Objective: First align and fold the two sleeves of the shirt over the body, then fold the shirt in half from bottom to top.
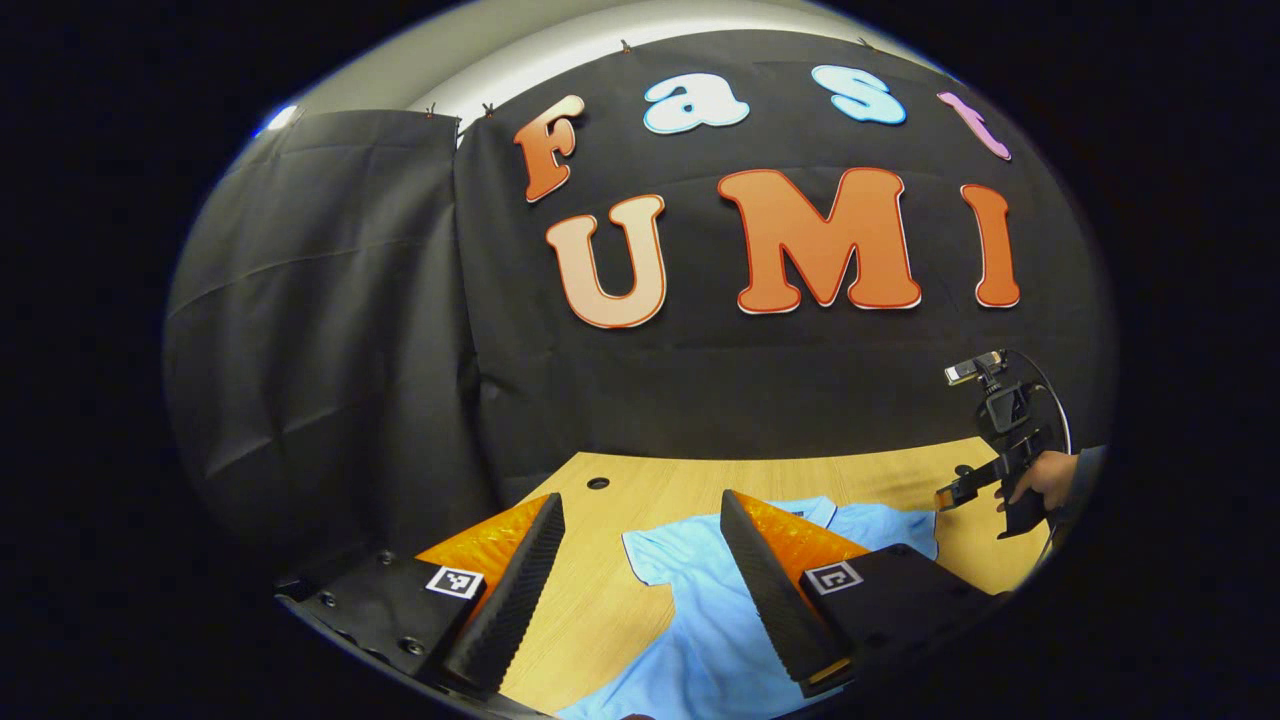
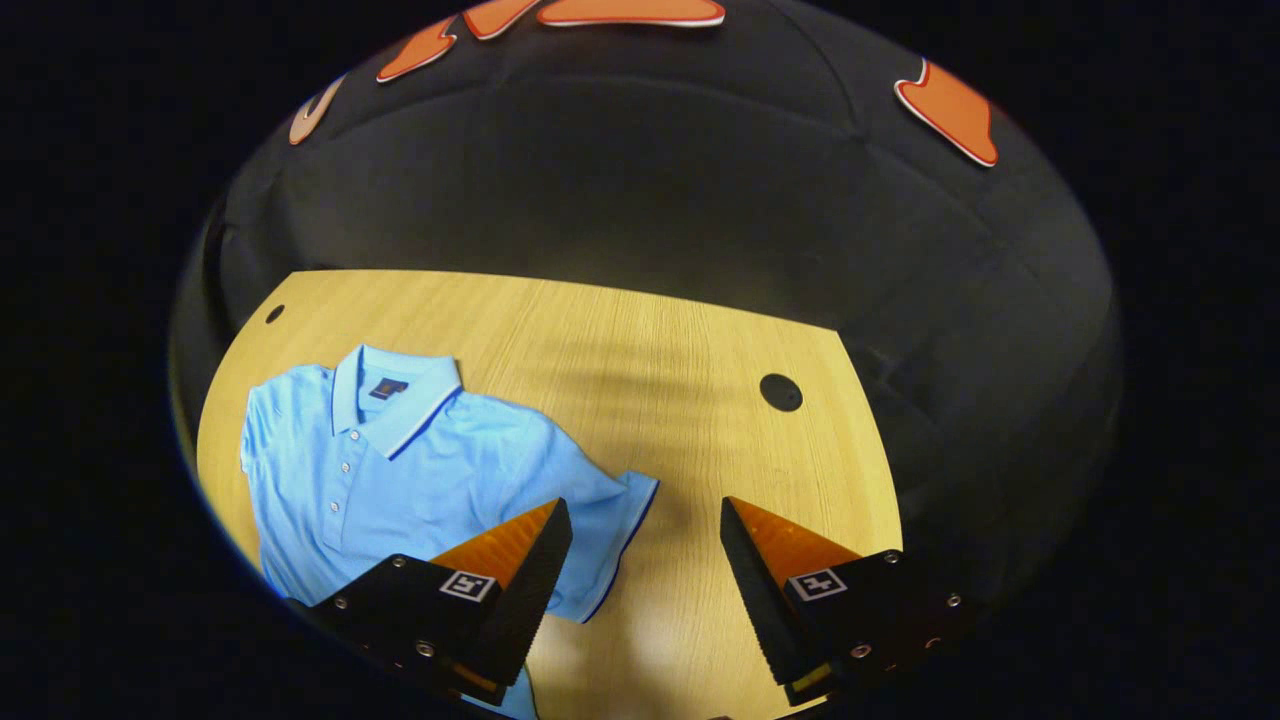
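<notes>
Since both sleeves lie spread, no fold done: sleeves, then bottom-to-top fold, all left. Shirt [image 2: 400,470] flat on table [image 2: 650,360], left of centre, face up; collar far, hem near, long axis near-far. Right gripper [image 2: 645,545] wide, empty, above right sleeve [image 2: 600,500]. Left gripper [image 1: 640,540] wide, empty, over left sleeve.

A light wooden table with round cable holes [image 2: 640,370] is standing against wrinkled black cloth walls [image 1: 330,330] that are hanging from small clips, while a pale ceiling strip [image 1: 560,40] is showing above and a soft glare is lying on the wood.
</notes>
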`<state>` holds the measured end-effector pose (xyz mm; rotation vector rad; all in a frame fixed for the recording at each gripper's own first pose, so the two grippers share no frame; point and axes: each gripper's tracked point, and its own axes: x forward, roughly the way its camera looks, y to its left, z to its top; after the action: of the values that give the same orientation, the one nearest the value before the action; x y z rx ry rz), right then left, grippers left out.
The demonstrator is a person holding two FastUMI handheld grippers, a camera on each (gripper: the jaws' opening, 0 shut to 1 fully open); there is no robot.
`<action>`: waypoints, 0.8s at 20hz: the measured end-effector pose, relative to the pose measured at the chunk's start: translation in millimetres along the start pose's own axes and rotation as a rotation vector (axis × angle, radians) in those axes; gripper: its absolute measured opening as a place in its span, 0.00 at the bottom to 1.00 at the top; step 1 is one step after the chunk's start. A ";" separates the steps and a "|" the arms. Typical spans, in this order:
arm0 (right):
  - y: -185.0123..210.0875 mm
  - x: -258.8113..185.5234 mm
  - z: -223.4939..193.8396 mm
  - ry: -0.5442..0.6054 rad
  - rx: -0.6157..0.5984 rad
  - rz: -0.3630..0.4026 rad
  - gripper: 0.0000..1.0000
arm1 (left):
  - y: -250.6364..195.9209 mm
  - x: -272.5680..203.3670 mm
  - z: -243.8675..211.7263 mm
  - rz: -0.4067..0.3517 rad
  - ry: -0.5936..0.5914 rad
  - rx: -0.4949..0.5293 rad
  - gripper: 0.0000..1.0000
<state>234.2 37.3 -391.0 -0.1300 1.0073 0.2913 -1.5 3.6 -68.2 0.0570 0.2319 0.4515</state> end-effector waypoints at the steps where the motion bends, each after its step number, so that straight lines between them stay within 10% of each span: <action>1: 1.1 5.9 -4.5 0.025 0.006 0.003 0.90 | -0.4 -6.4 -3.0 0.000 0.003 0.000 1.00; 7: 13.3 28.0 -35.3 0.167 -0.005 0.037 0.80 | -6.0 -10.2 -15.3 0.007 0.033 0.006 1.00; 16: 30.2 53.2 -65.6 0.339 0.094 0.072 0.39 | -13.1 -20.0 -14.1 0.005 0.038 0.041 1.00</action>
<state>198.4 60.0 -470.1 -0.0581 1.3617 0.2923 -16.6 -16.9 -79.1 0.0889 0.2788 0.4535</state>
